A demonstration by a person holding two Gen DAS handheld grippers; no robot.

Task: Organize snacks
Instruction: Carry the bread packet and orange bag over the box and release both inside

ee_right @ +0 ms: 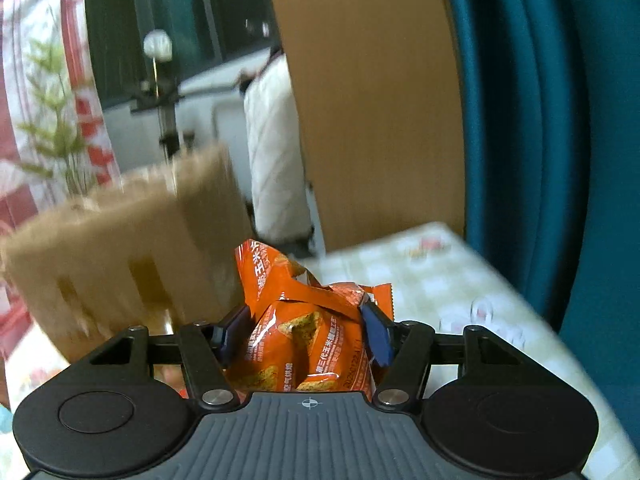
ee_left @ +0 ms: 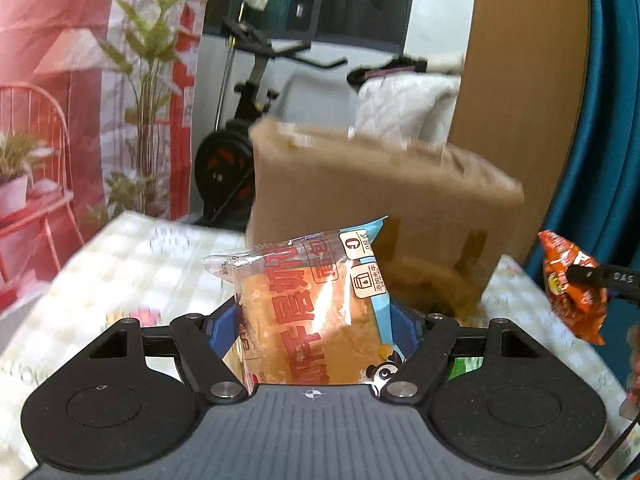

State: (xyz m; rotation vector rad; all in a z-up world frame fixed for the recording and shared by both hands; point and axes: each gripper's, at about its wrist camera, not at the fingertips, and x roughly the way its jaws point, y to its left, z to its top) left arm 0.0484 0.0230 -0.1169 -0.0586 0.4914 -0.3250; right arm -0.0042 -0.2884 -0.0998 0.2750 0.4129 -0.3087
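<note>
The bread packet point(ee_left: 312, 304) stands upright between the blue pads of the left gripper point(ee_left: 314, 320), clamped on both sides. Its wrapper is clear plastic with large red characters, a light blue edge and a small panda printed at the lower right; a pale golden loaf shows through. It is held up off the checked tablecloth point(ee_left: 132, 252), in front of the cardboard box point(ee_left: 380, 196).

The orange snack packets point(ee_right: 308, 332) sit in the right gripper point(ee_right: 306, 330), pinched between its blue pads. There appear to be two or more of them bunched together, though the crumpled foil makes the count hard to settle. They are bright orange with white characters and pictures of toasted triangular chips, and the top packet juts up and to the left.

Only the left wrist view shows both loads at once: at its right edge the orange packets point(ee_left: 572, 284) hang from a dark finger of the other gripper, well clear of the bread. The right wrist view shows no bread at all, but it does show the far corner of the table point(ee_right: 440, 264), the box point(ee_right: 120, 248) to the left, and more of the teal curtain point(ee_right: 540, 120) and the wooden panel point(ee_right: 376, 100). The left view alone takes in the exercise bike point(ee_left: 248, 120), the green plant point(ee_left: 148, 60) and a red chair point(ee_left: 32, 160).
</note>
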